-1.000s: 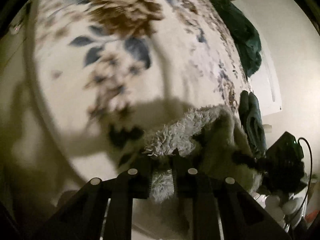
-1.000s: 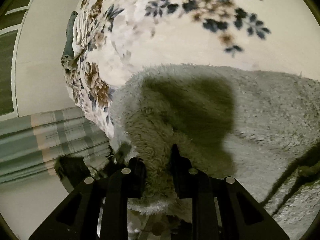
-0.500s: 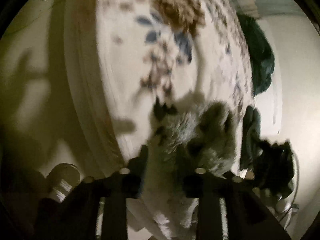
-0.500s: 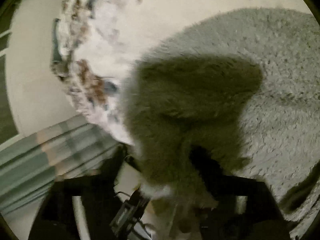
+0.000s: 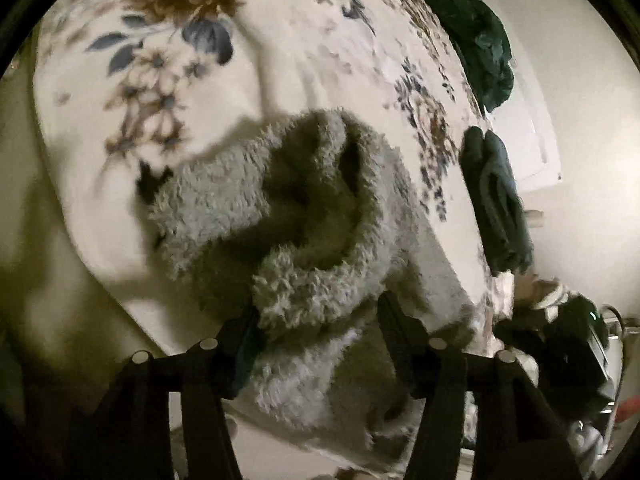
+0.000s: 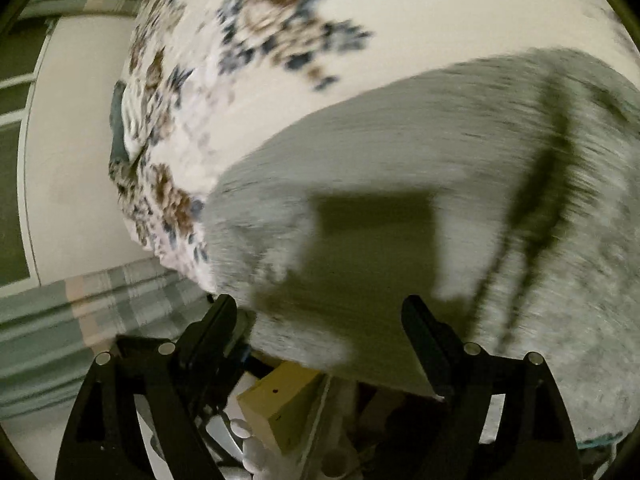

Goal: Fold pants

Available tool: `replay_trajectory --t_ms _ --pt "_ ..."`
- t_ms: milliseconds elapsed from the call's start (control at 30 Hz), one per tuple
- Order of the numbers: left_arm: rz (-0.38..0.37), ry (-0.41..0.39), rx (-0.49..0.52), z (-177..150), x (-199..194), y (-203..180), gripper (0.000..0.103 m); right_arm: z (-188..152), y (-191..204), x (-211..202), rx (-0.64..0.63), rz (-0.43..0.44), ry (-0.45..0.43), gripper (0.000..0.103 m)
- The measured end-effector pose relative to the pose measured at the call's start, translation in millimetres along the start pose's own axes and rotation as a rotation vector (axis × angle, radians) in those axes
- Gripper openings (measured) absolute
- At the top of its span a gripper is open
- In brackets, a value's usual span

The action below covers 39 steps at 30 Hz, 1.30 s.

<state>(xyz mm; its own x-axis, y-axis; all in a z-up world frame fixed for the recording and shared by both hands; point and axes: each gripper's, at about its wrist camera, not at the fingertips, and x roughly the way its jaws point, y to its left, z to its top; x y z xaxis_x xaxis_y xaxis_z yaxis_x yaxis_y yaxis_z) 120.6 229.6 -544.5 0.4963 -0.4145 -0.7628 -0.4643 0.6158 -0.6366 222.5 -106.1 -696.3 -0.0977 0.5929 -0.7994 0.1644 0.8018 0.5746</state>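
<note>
Both grippers have let go since a second ago: my left gripper (image 5: 316, 316) and right gripper (image 6: 320, 316) stand wide open, holding nothing. Fuzzy grey pants (image 5: 304, 216) lie bunched on the floral bedspread (image 5: 168, 92); I judge folding barely begun.

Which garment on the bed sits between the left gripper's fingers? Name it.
The fluffy grey pants, bunched on the floral bedspread between the left gripper's spread fingers. The dark green heap and the folded dark garment lie further off, along the bed's far edge.
</note>
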Motion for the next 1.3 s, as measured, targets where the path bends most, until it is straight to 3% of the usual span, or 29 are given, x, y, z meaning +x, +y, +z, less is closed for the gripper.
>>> replay_trajectory --t_ms 33,167,267,367,433,467,600,733,1000,1067,1100,1300 --pt "0.009 -0.024 -0.005 2 -4 4 0.022 -3 -7 -5 0.005 -0.002 -0.009 0.086" --pt "0.084 -0.068 -0.084 13 -9 43 0.022 -12 -23 -28 -0.028 -0.029 -0.056 0.086" --pt "0.048 -0.043 -0.141 13 -6 55 0.025 -15 -30 -41 -0.057 -0.048 -0.087 0.086" --pt "-0.021 -0.069 -0.150 7 -23 46 0.039 -15 -39 -48 -0.045 -0.051 -0.097 0.086" --pt "-0.055 -0.124 -0.135 2 -38 43 0.062 -15 -41 -51 -0.034 -0.044 -0.103 0.086" --pt "-0.063 -0.151 -0.131 0 -42 44 0.064 -15 -44 -55 -0.026 -0.040 -0.110 0.086" --pt "-0.047 -0.166 -0.183 0 -27 65 0.064 -14 -48 -61 -0.008 -0.030 -0.129 0.086" --pt "-0.001 -0.177 -0.135 7 -9 66 0.065 -9 -54 -67 0.007 -0.029 -0.145 0.086" --pt "0.008 -0.206 -0.093 22 17 54 0.067 -6 -63 -77 0.018 -0.025 -0.156 0.086" --pt "-0.018 -0.231 -0.070 22 14 47 0.052 -8 -67 -82 0.025 -0.019 -0.164 0.086" --pt "-0.031 -0.247 -0.055 21 11 42 0.031 -10 -70 -85 0.029 -0.017 -0.169 0.086" --pt "-0.114 -0.353 0.067 5 -34 -17 0.024 -27 -104 -110 0.085 0.002 -0.209 0.086"
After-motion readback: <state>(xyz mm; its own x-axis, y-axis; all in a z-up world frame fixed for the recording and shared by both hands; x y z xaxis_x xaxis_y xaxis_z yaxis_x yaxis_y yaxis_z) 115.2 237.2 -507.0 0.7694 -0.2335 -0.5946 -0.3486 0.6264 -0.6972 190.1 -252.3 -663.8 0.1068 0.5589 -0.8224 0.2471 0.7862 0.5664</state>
